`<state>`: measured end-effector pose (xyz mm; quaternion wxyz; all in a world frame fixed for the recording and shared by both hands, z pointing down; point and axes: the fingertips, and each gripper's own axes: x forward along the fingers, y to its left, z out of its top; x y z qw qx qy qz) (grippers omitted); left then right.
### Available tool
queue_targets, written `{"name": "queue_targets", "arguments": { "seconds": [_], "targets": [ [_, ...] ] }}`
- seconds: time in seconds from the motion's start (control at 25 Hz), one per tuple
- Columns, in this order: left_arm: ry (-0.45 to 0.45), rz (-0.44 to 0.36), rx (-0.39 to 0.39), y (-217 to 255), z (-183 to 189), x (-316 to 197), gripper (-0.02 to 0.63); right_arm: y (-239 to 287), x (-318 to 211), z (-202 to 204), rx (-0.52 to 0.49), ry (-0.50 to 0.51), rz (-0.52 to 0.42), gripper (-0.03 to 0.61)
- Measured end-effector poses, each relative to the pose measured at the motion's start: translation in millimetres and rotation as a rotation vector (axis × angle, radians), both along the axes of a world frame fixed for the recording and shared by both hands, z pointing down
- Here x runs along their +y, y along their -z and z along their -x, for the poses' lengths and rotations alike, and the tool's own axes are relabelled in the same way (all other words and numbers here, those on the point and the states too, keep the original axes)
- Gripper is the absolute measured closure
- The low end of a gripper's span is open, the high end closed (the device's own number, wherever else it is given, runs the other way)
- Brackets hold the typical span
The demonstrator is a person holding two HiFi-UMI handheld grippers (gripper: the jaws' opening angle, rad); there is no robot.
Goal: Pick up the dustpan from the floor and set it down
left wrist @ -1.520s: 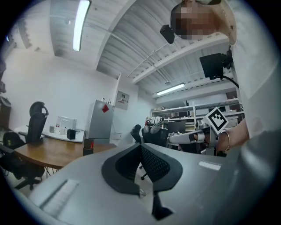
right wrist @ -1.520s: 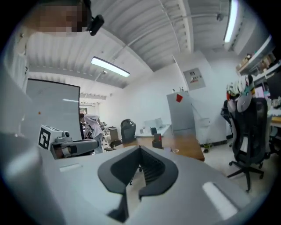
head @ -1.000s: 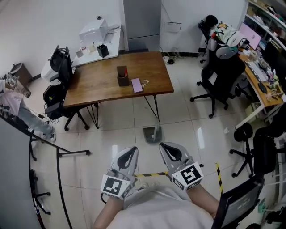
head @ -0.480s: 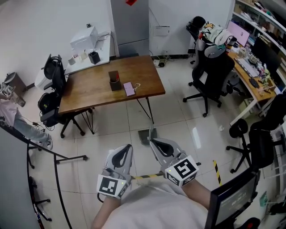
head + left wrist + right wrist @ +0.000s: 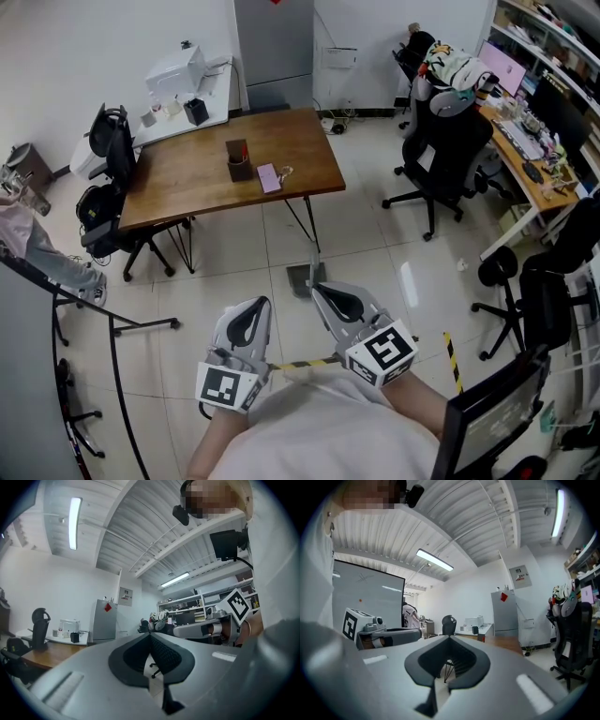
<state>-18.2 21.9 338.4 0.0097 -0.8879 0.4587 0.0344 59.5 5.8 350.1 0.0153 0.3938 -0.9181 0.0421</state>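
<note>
The grey dustpan (image 5: 298, 279) sits on the tiled floor by the table's front leg, its long handle (image 5: 314, 257) standing upright. My right gripper (image 5: 320, 290) is shut and empty, held level with its tip just short of the pan in the head view. My left gripper (image 5: 251, 306) hangs beside it to the left, also shut with nothing in it. In the left gripper view the jaws (image 5: 150, 637) meet, and the right gripper (image 5: 201, 630) shows alongside. The right gripper view shows closed jaws (image 5: 450, 639) and the left gripper (image 5: 389, 637). Neither gripper view shows the dustpan.
A wooden table (image 5: 187, 178) with a pen cup (image 5: 238, 161) and a pink notebook (image 5: 270, 177) stands beyond the dustpan. Black office chairs (image 5: 436, 150) and a cluttered desk (image 5: 530, 150) fill the right. A chair (image 5: 108, 202) and metal rack (image 5: 112, 328) stand left. Yellow-black tape (image 5: 309, 363) crosses the floor.
The head view has drifted slightly, so the table and dustpan sit a bit further left in the picture. Both grippers stay side by side and shut. The dustpan has not moved.
</note>
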Motion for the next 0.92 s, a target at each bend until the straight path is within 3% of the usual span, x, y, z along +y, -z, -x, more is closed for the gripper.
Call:
{"name": "queue_targets", "arguments": {
  "seconds": [0.92],
  "targets": [
    [-0.001,0.012,0.022,-5.0,19.4,-9.3,0.598,-2.0,-4.9,10.1,0.062,-0.034,-0.064,0.577]
  ]
}}
